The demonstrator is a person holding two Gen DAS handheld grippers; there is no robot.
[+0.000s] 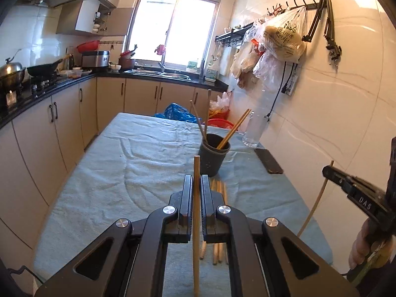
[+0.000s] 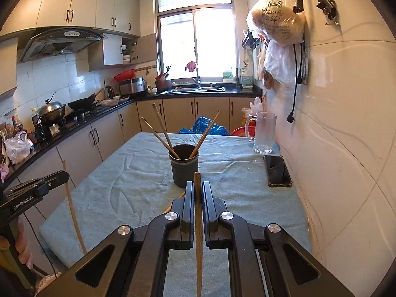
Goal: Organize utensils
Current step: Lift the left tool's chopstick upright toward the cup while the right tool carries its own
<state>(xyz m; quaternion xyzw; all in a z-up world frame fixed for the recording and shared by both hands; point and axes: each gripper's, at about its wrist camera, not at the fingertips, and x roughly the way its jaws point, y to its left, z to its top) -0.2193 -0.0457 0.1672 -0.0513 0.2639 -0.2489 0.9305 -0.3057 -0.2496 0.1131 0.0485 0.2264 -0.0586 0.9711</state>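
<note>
A dark cup (image 1: 213,157) with three chopsticks leaning in it stands on the blue-grey cloth of the table (image 1: 138,163); it also shows in the right wrist view (image 2: 184,167). My left gripper (image 1: 196,180) is shut on a wooden chopstick (image 1: 196,222), held upright just short of the cup. Several loose chopsticks (image 1: 219,222) lie on the cloth under it. My right gripper (image 2: 197,186) is shut on another chopstick (image 2: 198,235), also upright before the cup. Each gripper shows at the edge of the other's view, the right one (image 1: 329,172) and the left one (image 2: 63,174).
A black phone (image 2: 278,170) lies on the cloth by the right wall. A glass mug (image 2: 263,132) stands behind it. Plastic bags (image 2: 279,19) hang on the tiled wall. Kitchen counter with stove and pots (image 2: 74,109) runs along the left.
</note>
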